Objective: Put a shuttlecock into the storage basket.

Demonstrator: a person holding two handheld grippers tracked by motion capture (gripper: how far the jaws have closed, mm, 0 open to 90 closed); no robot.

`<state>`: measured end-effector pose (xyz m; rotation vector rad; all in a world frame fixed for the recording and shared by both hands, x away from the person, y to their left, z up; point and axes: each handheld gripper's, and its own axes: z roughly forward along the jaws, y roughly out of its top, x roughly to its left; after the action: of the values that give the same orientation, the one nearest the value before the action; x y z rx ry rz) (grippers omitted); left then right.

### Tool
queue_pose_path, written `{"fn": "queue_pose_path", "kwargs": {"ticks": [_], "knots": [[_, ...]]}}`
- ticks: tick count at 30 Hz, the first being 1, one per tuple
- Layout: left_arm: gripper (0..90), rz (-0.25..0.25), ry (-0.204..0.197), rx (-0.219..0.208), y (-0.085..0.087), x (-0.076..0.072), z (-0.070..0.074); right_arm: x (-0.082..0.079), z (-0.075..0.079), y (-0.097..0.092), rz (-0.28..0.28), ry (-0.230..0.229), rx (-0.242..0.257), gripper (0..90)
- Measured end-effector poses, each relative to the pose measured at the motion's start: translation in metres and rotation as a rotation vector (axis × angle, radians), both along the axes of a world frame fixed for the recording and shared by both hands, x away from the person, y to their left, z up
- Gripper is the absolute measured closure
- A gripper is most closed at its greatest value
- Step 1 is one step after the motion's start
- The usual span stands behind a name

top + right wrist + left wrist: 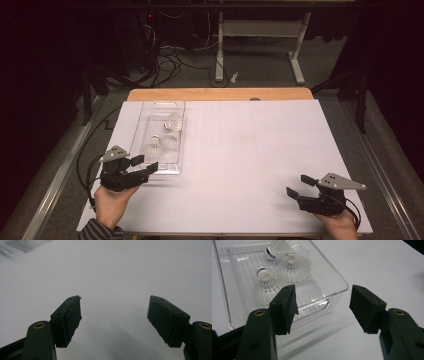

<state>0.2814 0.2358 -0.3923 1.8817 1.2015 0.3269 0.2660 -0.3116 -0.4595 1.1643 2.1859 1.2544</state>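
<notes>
A clear plastic tray (150,125) lies on the left part of the white table and holds three white shuttlecocks (173,121) (170,141) (152,148). My left gripper (148,162) hovers at the tray's near end, open, with nothing between its jaws. In the left gripper view the tray's near corner (345,286) sits just beyond the left gripper (323,302), with the shuttlecocks (265,286) (294,267) (282,246) lying behind it. My right gripper (296,185) rests low near the table's front right, open and empty, and in its own view the right gripper (115,312) faces bare white surface.
The white table sheet (250,150) spreads wide between both hands. A wooden table edge (220,94) runs along the far side. Beyond it, cables (165,65) and a white desk frame (260,45) stand on the floor. A corner of the tray (25,243) shows far off in the right gripper view.
</notes>
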Motion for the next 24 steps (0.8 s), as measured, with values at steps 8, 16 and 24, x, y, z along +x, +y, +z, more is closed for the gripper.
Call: {"fn": "queue_pose_path", "kwargs": {"ticks": [8, 16, 24], "knots": [[37.6, -0.001, -0.008, 0.001, -0.001, -0.004, -0.005, 0.0, 0.0, 0.0, 0.001, 0.0, -0.001, 27.7], [37.2, -0.004, -0.013, -0.006, -0.001, -0.008, -0.009, 0.0, 0.0, 0.0, 0.0, 0.0, -0.001, 27.7], [36.9, -0.006, -0.017, -0.011, -0.002, -0.01, -0.012, 0.0, 0.0, 0.0, 0.0, 0.0, 0.0, 27.7]]}}
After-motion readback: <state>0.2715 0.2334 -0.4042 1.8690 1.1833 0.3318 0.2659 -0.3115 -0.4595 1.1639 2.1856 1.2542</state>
